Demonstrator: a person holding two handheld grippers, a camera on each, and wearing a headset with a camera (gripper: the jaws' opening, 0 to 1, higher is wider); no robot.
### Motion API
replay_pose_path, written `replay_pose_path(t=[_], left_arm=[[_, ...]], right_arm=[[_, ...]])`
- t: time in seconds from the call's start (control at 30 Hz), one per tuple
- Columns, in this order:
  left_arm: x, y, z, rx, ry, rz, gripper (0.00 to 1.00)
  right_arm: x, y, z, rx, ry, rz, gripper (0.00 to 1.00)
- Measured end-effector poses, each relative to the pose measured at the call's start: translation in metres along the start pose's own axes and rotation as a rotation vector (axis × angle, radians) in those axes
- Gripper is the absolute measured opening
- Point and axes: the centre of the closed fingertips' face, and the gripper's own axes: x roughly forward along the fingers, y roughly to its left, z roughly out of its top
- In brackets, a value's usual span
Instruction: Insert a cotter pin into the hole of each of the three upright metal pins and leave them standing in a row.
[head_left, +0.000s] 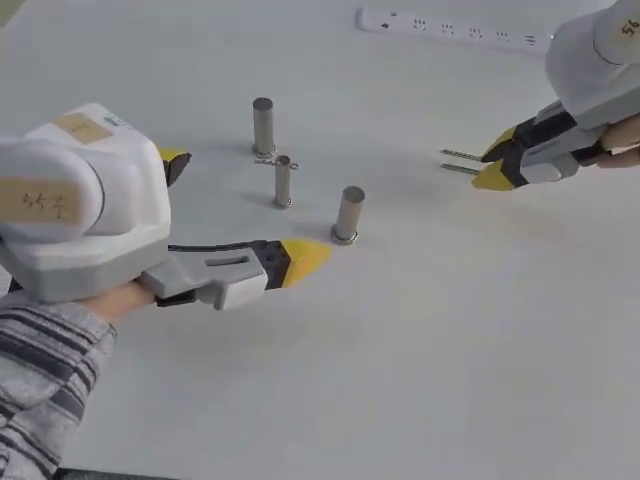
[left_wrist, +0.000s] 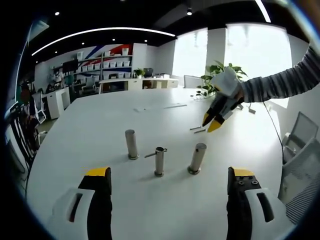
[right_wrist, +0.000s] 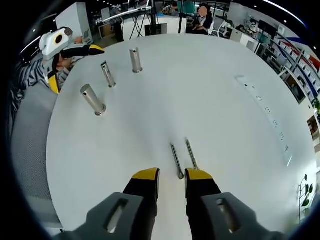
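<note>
The coming move is judged to turn on the loose cotter pins (right_wrist: 176, 160) and the right gripper (right_wrist: 172, 176). Two such cotter pins are seen lying flat on the white table (head_left: 420, 360), side by side and almost parallel. They lie just beyond the tips of that gripper and are not touched by it. Their long axes are laid nearly along the line in which the gripper points; in the head view that line runs from right to left, toward the row. The right gripper's jaws are held narrowly apart, with nothing between them. A short advance along its own line is therefore judged to be what is called for, with one cotter pin taken by its near end. Which end bears the loop cannot be told for certain.

The left gripper (head_left: 238, 205) is held wide and empty at the near left, with the row ahead of its jaws. It is well apart from the loose cotter pins, so the right gripper is by far the nearer tool.

The three upright metal pins (head_left: 283, 182) are standing in a slanted row from far left to near right. The middle pin (left_wrist: 159, 161) is already crossed near its top by an inserted cotter pin (left_wrist: 150, 155). The far pin (head_left: 263, 125) and the near right pin (head_left: 348, 214) are seen bare, so two insertions are judged to be left.
</note>
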Motion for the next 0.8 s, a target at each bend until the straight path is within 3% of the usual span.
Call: replay_pose_path(t=[0.8], left_arm=[[0.0003,-0.0010,-0.0009,-0.002,0.005,-0.009,0.93]], right_arm=[[0.0034,-0.0014,-0.0041,-0.046,0.063,-0.004,0.00]])
